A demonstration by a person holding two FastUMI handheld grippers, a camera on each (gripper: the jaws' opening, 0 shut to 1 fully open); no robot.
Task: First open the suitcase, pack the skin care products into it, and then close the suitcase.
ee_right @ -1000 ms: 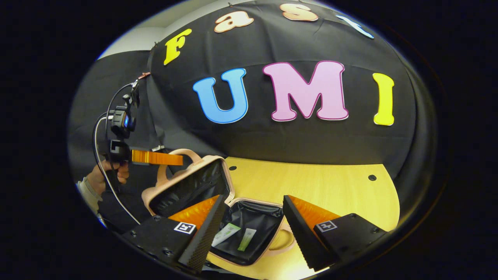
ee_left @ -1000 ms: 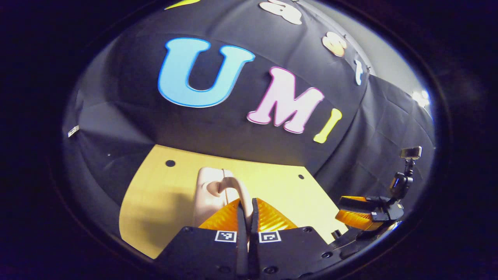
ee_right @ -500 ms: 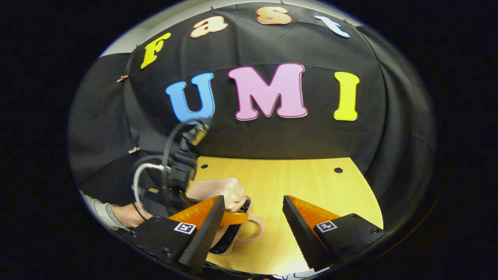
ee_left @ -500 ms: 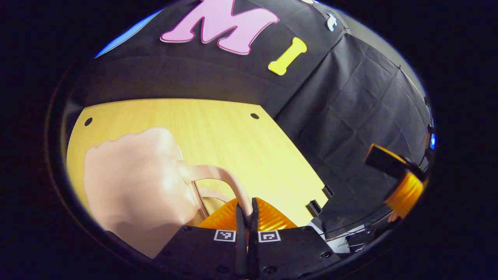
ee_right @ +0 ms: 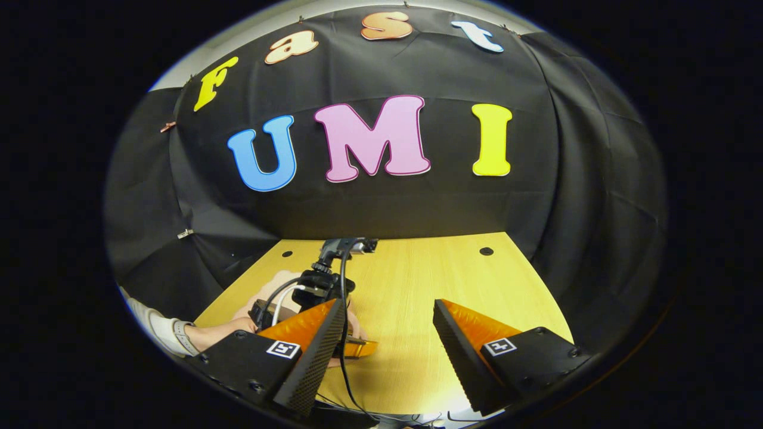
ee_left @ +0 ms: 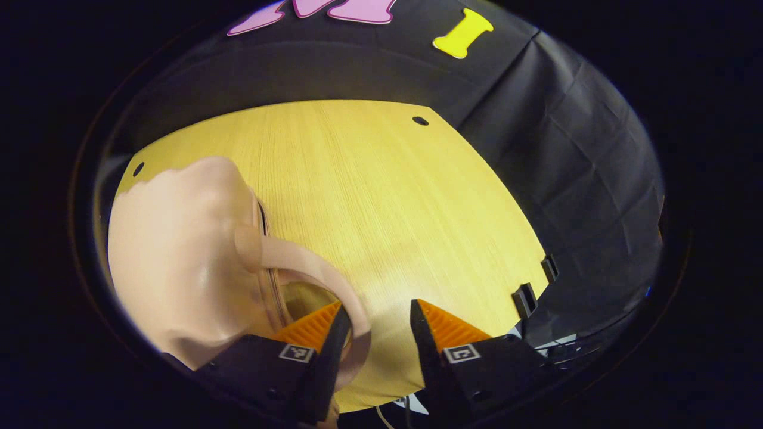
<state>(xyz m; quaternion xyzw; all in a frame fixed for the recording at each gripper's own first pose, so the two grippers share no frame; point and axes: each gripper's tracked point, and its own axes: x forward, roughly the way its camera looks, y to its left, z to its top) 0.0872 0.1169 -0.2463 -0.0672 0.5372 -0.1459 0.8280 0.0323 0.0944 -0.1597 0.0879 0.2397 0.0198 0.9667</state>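
- Suitcase (ee_left: 179,262): lies closed near the table's (ee_left: 381,196) left edge, its lid down, apparently so the packing is finished.
- Left gripper (ee_left: 374,325): jaws open, handle (ee_left: 310,268) loose between them, unpinched.
- Right gripper (ee_right: 387,325): jaws open, empty, held clear over the table.

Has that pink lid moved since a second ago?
Yes. The suitcase lid swung down from upright to flat on the table, and the left claw has opened off its handle.

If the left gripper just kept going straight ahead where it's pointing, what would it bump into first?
Probably the bare wooden table. The left gripper is open and angled down at the tabletop; the pink suitcase and its handle sit just off to one side, though depth is hard to judge.
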